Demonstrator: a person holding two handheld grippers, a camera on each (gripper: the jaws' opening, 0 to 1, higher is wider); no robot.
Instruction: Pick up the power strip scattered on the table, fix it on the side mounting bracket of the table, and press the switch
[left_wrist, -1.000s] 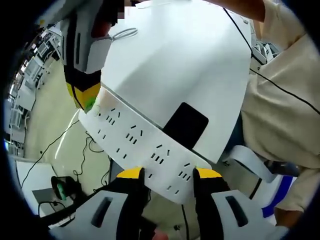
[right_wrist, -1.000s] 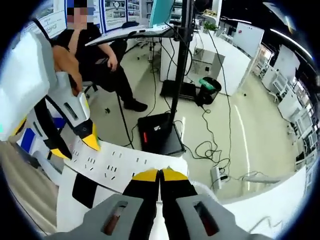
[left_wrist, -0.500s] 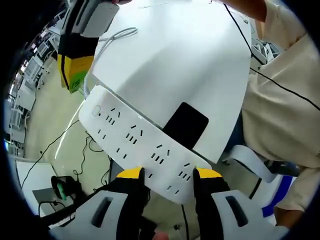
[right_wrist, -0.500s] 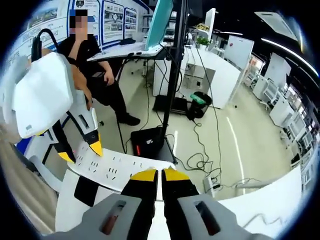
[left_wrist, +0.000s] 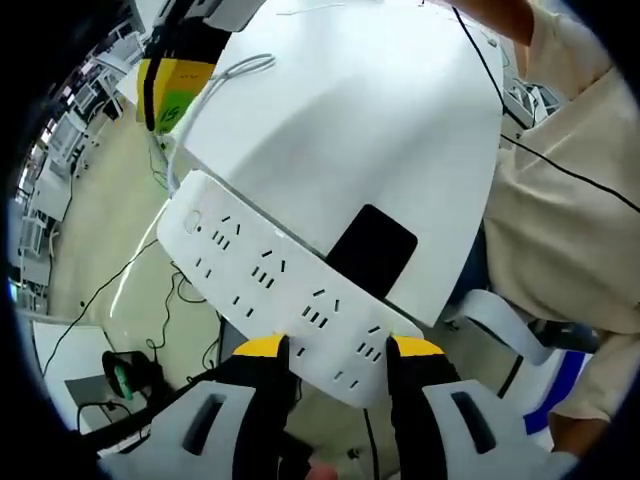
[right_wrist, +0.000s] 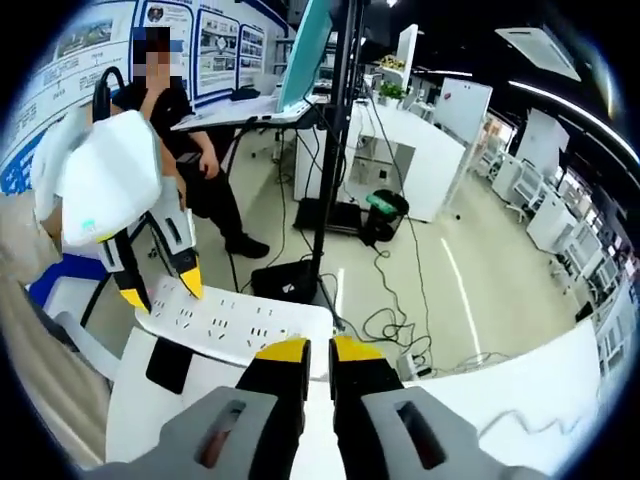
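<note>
- the power strip (left_wrist: 290, 290) lies along the edge of the counter (left_wrist: 370, 120), by a black bracket (left_wrist: 372, 248).
- left hand-held gripper (left_wrist: 335, 348): its jaws clasp the strip's near end.
- right hand-held gripper (right_wrist: 318, 348): jaws nearly closed and empty; it has lifted off the switch end, so the press looks done.

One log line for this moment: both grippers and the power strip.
left gripper: shut on power strip | strip: at table edge, by black bracket | right gripper: nearly shut, empty, above table
</note>
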